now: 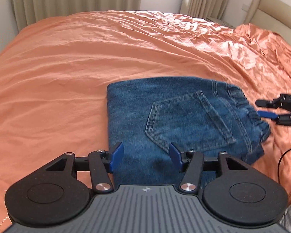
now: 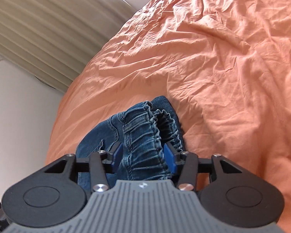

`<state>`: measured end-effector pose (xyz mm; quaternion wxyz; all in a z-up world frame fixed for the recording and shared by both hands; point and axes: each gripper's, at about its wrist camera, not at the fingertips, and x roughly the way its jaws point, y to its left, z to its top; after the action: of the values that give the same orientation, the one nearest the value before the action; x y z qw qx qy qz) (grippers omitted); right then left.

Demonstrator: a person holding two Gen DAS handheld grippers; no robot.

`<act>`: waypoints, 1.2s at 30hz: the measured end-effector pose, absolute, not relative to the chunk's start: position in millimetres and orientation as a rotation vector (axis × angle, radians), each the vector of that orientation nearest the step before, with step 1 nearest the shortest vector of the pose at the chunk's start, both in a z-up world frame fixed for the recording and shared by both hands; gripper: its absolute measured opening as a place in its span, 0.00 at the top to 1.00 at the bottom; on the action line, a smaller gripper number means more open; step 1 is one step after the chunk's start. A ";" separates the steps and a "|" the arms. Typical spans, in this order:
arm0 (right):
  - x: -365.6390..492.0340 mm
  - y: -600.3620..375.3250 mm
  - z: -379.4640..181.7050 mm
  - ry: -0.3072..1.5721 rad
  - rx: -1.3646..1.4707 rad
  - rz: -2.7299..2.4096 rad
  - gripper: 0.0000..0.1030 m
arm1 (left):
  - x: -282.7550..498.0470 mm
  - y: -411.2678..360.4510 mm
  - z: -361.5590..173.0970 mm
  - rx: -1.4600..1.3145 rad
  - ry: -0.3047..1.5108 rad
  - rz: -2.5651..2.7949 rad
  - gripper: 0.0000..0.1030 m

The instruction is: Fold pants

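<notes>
orange bedsheet (image 1: 67,62): folded jeans (image 1: 184,116) lie flat; left gripper (image 1: 146,155) above near edge, right gripper (image 2: 143,155) at waistband, both with fingers apart, gripping nothing.

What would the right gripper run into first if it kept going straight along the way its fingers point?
Most likely the jeans: the right gripper stands open with their gathered elastic waistband right between and ahead of its fingers. Past them lies only the orange bedsheet. Whether the pads touch denim is unclear.
</notes>
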<state>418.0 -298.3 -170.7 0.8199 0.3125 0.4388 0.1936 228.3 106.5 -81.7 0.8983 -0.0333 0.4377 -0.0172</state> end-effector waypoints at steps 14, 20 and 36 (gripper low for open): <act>369.2 -332.5 -204.1 0.994 0.954 0.414 0.40 | 167.5 69.3 -127.6 0.267 0.986 -0.089 0.29; 380.2 -318.2 -222.5 1.015 1.021 0.405 0.63 | 177.5 71.6 -142.5 0.294 0.998 0.000 0.45; 378.4 -310.4 -228.9 1.080 0.936 0.372 0.90 | 168.8 70.3 -157.8 0.391 1.044 0.014 0.82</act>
<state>378.4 -310.4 -228.9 0.7395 0.4267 0.4923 0.1695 168.8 70.3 -157.8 0.8486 0.1857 0.4953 0.0067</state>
